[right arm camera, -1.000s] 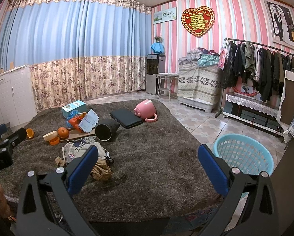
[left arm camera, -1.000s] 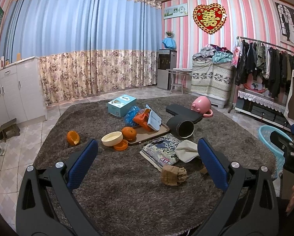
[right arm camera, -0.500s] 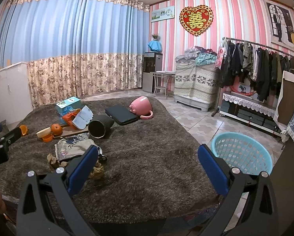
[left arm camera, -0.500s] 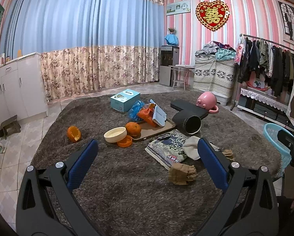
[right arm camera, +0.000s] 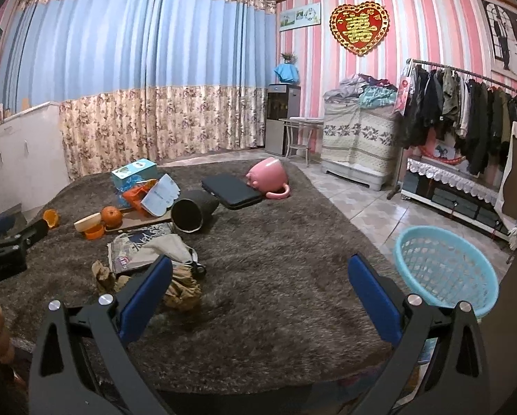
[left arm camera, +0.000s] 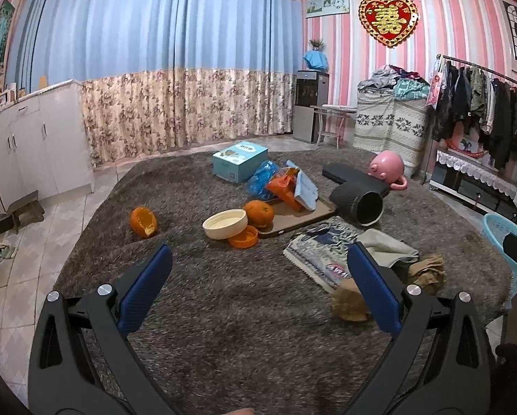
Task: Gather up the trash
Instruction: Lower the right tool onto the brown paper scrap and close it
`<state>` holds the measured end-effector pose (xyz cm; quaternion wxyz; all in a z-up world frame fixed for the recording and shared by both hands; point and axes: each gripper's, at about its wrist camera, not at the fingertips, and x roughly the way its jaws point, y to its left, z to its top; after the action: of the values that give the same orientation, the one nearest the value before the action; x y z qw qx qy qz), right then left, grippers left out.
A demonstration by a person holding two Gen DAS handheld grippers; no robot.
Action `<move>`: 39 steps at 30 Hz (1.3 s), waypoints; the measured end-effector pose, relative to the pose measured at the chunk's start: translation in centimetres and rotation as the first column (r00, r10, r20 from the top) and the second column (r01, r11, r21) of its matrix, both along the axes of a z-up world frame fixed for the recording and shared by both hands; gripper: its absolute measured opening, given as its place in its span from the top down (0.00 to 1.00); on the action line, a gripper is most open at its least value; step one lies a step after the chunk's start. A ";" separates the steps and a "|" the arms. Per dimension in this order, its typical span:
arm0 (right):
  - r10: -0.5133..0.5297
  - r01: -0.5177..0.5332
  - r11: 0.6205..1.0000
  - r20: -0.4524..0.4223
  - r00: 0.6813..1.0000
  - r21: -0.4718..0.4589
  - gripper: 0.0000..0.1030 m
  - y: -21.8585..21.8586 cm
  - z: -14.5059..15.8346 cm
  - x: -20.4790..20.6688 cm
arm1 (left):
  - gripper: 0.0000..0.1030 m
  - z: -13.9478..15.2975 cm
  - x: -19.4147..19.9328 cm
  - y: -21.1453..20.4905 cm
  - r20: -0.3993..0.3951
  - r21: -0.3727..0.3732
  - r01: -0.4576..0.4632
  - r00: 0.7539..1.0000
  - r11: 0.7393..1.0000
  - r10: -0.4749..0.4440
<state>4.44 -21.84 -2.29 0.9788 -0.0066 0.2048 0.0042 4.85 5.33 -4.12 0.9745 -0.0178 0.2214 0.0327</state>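
Both hands hover over the rug [left arm camera: 224,311], nothing picked yet; left gripper [left arm camera: 258,287] and right gripper [right arm camera: 260,288] have fingers spread, empty; crumpled brown paper [left arm camera: 348,302] lies at four o'clock; next, I'd judge, pinch it, then carry to the blue basket [right arm camera: 445,269].

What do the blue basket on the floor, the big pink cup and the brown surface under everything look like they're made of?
Blue basket: most likely plastic, going by its smooth rim and moulded lattice wall. Pink cup: glossy and rigid with a soft highlight, so glazed ceramic or plastic; I cannot tell which. Brown surface: a shaggy pile textile, with fibres standing up and mottled grey-brown, probably a rug or plush cover.
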 end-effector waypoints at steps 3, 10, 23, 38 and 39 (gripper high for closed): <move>0.035 -0.035 0.999 -0.047 0.998 -0.001 0.04 0.6 -1.0 1.1 | 0.05 -0.5 0.5 0.7 -0.017 -0.016 -0.003 1.000 1.000 0.003; 0.101 -0.102 0.995 -0.127 0.987 0.001 0.04 2.4 -3.1 3.7 | 0.05 -2.3 1.2 2.3 -0.036 -0.027 -0.035 0.999 0.999 0.034; 0.260 -0.264 0.964 -0.242 0.935 0.015 0.48 5.4 -5.7 6.6 | 0.05 -4.2 1.6 2.6 -0.061 -0.037 -0.058 0.997 0.998 0.056; 0.224 -0.212 0.974 -0.184 0.957 0.081 0.59 0.2 -3.9 3.9 | 0.05 -5.6 2.9 -5.5 -0.135 -0.039 0.132 0.981 0.990 -0.136; 0.210 -0.198 0.977 -0.181 0.961 0.084 0.59 -0.4 -3.9 3.8 | 0.05 -5.7 3.1 -5.9 -0.139 -0.040 0.142 0.979 0.989 -0.146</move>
<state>8.26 -22.20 -6.19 0.9490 0.0044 0.2947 0.1123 7.96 -0.56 -9.81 0.9557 -0.0137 0.2912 -0.0401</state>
